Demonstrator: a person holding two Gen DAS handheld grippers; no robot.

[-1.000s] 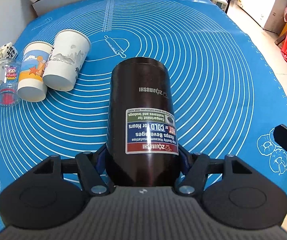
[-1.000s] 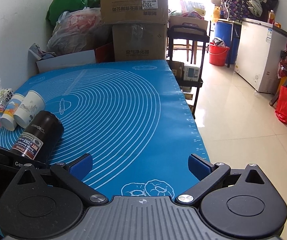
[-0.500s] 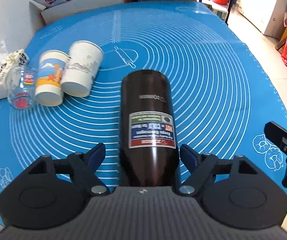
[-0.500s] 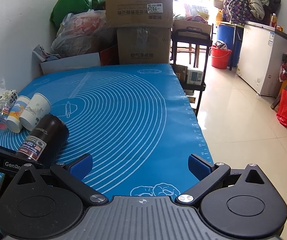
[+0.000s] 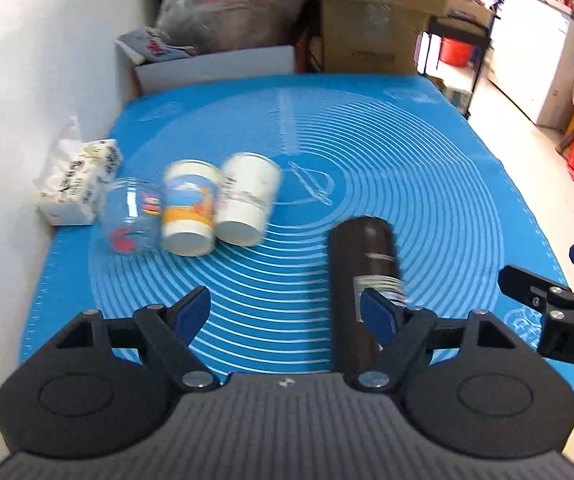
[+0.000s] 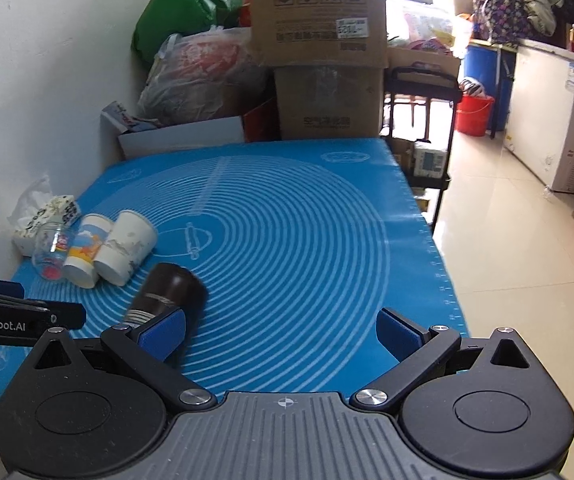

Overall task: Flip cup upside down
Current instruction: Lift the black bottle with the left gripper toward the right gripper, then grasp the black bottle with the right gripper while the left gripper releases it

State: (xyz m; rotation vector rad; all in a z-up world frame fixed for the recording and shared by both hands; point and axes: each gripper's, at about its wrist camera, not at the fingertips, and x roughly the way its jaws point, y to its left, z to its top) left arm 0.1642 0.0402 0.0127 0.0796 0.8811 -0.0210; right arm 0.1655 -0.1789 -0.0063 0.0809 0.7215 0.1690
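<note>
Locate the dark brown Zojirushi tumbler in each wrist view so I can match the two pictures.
Left wrist view: the dark brown tumbler stands right of centre on the blue mat, partly behind that hand-held gripper's right finger.
Right wrist view: the tumbler is at lower left, just beyond that gripper's left finger.
Shared landmark: the white paper cup beside the tumbler, rightmost in the row of inverted cups.

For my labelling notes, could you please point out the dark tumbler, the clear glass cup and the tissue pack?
dark tumbler [image 5: 363, 248], left wrist view, on its upper side wall.
clear glass cup [image 6: 51, 246], right wrist view, on its printed side.
tissue pack [image 5: 75, 188], left wrist view, on its patterned top face.
</note>
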